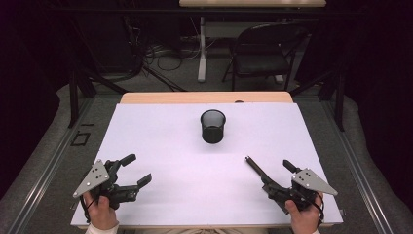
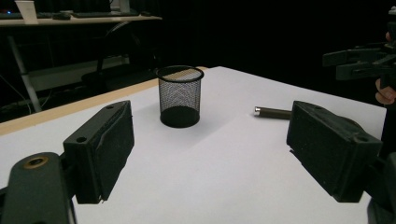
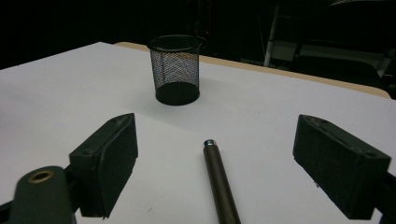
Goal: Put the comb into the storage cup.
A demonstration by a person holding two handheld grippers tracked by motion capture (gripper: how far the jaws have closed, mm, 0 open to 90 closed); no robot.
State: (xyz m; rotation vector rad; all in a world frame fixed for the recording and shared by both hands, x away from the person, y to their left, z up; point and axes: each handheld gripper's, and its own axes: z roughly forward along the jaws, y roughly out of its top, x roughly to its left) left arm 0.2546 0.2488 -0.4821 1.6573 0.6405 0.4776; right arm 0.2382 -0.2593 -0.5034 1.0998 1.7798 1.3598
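In the high view, the table (image 1: pixel 160 146) was covered with a white sheet, and a black mesh cup (image 1: pixel 213 126) stood upright near the middle of it, a little toward the far side. The left gripper (image 1: pixel 138 170) was held by a hand (image 1: pixel 101 214) at the near left corner, with its jaws wide apart and nothing between them. The right gripper (image 1: pixel 269 163) was held by the other hand (image 1: pixel 304 218) at the near right corner. A dark pen (image 1: pixel 256 167) lay on the sheet just in front of it, pointing away toward the cup, well apart from the cup itself.

In the left gripper view, the two black jaws stood far apart with only the white sheet between them. The mesh cup (image 2: pixel 180 96) stood farther away, between the jaws as seen from here. The pen (image 2: pixel 273 112) lay to the right of the cup, and its metal tip was visible. The right gripper (image 2: pixel 359 63) showed at the far right edge.

In the right gripper view, the jaws were apart too. The pen (image 3: pixel 219 184) lay flat on the sheet between them, touching neither pad. The cup (image 3: pixel 177 69) stood beyond the pen's tip, to the far left.
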